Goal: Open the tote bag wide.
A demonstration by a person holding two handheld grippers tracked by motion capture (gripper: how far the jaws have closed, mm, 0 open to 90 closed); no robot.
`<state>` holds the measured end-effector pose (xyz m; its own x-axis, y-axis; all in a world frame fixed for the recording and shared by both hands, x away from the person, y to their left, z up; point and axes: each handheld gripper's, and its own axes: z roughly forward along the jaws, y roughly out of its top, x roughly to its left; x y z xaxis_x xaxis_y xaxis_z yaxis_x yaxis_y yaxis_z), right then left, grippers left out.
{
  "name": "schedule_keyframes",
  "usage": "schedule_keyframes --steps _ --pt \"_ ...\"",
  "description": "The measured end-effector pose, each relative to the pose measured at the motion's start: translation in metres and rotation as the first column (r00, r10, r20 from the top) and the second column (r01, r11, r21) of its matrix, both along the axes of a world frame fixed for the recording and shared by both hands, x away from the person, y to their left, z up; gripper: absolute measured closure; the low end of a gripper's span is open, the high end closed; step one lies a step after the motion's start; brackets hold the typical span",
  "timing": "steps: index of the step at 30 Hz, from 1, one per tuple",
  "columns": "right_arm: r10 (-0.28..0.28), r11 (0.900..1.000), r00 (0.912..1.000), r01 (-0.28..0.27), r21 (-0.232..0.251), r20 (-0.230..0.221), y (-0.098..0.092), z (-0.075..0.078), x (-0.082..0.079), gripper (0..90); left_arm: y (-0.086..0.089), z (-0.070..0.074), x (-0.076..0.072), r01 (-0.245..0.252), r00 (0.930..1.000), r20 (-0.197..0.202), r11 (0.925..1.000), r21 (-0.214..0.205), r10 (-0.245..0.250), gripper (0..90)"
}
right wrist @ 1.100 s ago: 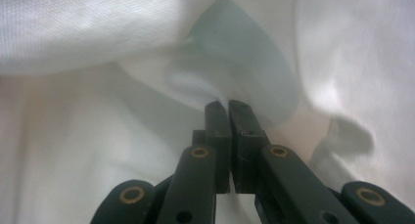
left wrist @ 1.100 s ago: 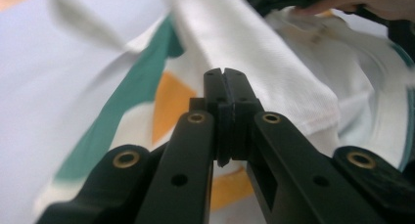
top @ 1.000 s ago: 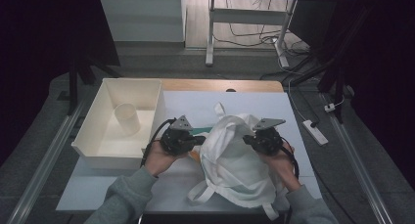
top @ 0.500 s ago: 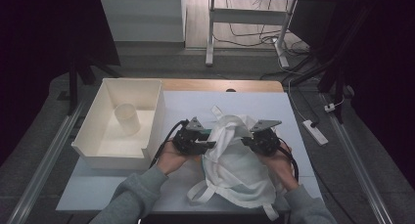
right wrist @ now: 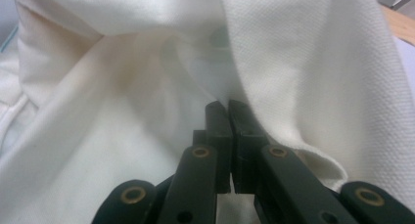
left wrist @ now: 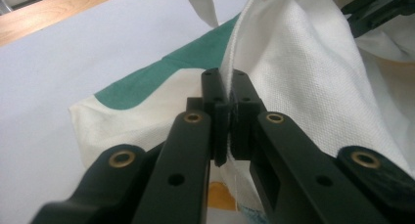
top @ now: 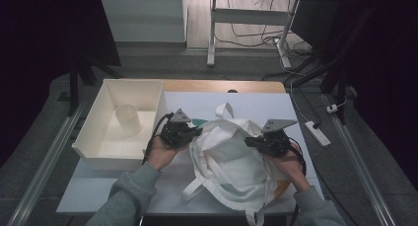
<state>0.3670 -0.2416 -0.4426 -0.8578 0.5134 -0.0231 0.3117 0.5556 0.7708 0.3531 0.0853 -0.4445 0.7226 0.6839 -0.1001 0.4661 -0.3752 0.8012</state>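
Left gripper view: bag (left wrist: 303,72) hem pinched between closed jaws.

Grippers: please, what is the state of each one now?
Left gripper: closed on the edge of the white cloth bag.
Right gripper: closed on the same bag's cloth.

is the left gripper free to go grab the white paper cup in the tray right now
Probably not yet. The left gripper is shut on the rim of the white cloth tote bag, so it would have to let go first. Otherwise the way looks open: the white paper cup stands alone in the open white tray beside it.
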Motion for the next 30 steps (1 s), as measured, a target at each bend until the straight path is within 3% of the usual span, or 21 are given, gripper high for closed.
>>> schedule_keyframes --steps 4,9,14,17,19,30 --pt "0.0 1.0 0.999 0.0 -0.004 -0.045 -0.007 -0.012 0.009 88.0 -0.005 -0.004 0.004 -0.004 1.0 0.002 0.999 0.044 0.004 87.2" --pt "-0.022 0.9986 0.9929 0.028 0.045 -0.117 -0.017 -0.028 0.025 88.0 -0.006 -0.018 0.02 -0.007 0.9979 -0.064 0.9991 0.043 0.01 87.2" --pt "-0.087 0.9945 0.9896 0.093 0.049 -0.115 -0.017 -0.038 0.036 87.8 -0.013 -0.027 0.026 -0.006 0.9966 -0.082 0.9974 0.072 0.012 86.9" --pt "-0.138 0.9904 0.9847 0.138 0.001 -0.107 -0.014 -0.046 0.042 87.8 -0.019 -0.032 0.027 -0.007 0.9968 -0.079 0.9948 0.102 0.015 86.6" --pt "-0.16 0.9871 0.9799 0.16 -0.005 -0.12 -0.013 -0.05 0.046 87.7 -0.019 -0.034 0.029 -0.006 0.9963 -0.084 0.9946 0.104 0.015 86.5" --pt "-0.203 0.979 0.969 0.198 -0.049 -0.141 -0.011 -0.064 0.058 87.5 -0.02 -0.047 0.039 -0.009 0.9916 -0.127 0.9941 0.108 0.023 86.3"
